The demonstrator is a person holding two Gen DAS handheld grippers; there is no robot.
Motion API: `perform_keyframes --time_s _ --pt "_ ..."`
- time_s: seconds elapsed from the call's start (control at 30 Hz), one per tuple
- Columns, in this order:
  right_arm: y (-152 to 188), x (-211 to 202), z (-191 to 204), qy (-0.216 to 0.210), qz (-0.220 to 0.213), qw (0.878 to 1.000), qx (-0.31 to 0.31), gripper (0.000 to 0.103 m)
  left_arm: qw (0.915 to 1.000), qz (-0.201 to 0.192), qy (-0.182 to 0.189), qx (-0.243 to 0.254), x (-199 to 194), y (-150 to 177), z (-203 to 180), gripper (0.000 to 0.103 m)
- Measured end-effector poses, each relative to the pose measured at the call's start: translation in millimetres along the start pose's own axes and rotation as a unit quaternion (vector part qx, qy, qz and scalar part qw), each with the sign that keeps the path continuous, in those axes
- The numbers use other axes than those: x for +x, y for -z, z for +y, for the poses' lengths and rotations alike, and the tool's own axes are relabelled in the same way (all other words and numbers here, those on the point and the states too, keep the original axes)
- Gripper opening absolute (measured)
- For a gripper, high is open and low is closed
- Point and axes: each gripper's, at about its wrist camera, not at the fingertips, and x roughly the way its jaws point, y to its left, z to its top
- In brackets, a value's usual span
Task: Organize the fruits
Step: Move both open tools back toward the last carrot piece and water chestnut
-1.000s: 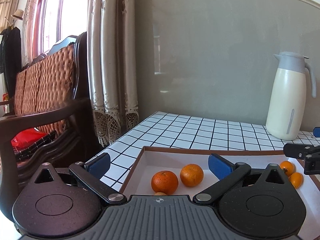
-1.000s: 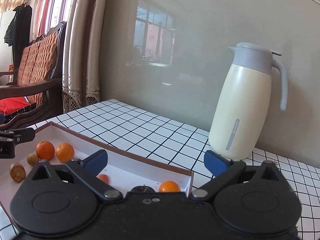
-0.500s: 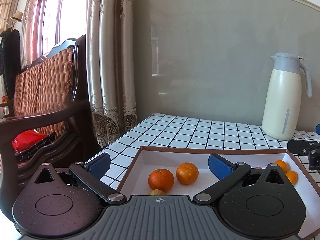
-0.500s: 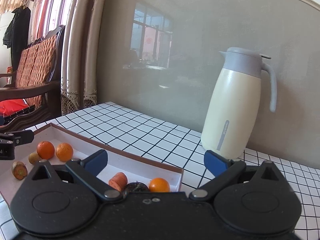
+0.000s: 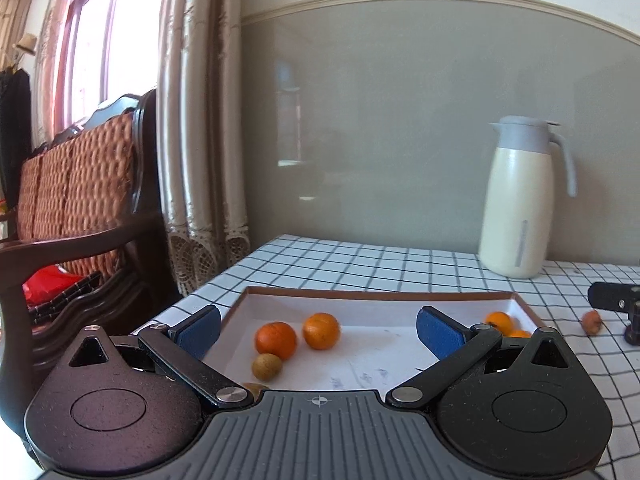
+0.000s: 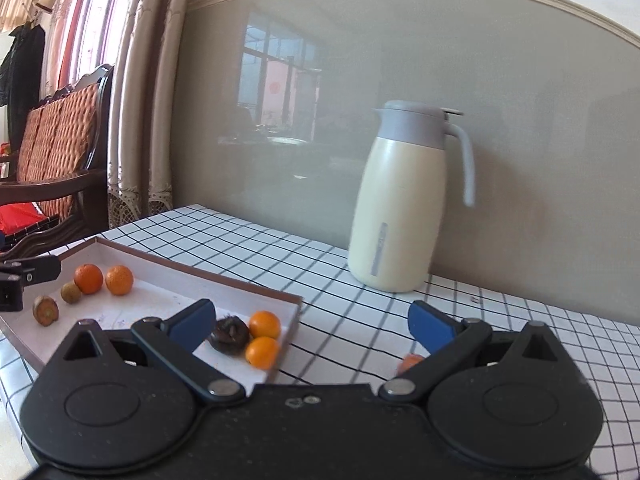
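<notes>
Orange carrot stub [image 6: 45,311] lies in the tray [image 6: 256,292] (cut end faces the camera).

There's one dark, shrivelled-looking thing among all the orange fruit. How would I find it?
Start at the cream jug standing on the checked tablecloth, then drop to the near corner of the white tray in front of it. There the dark brown wrinkled fruit lies touching two small oranges, the only dark, rough one in the tray.
</notes>
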Motion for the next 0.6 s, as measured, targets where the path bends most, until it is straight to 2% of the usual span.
perform_keyframes --time_s 0.3,0.6 --pt "20 -31 -39 0.039 0.009 0.999 0.011 0.097 0.9981 -0.014 0.044 0.041 -19 -1 -57 0.103" --pt "37 -42 -75 0.075 0.024 0.997 0.024 0.096 0.994 -0.016 0.084 0.068 -18 -2 -108 0.103"
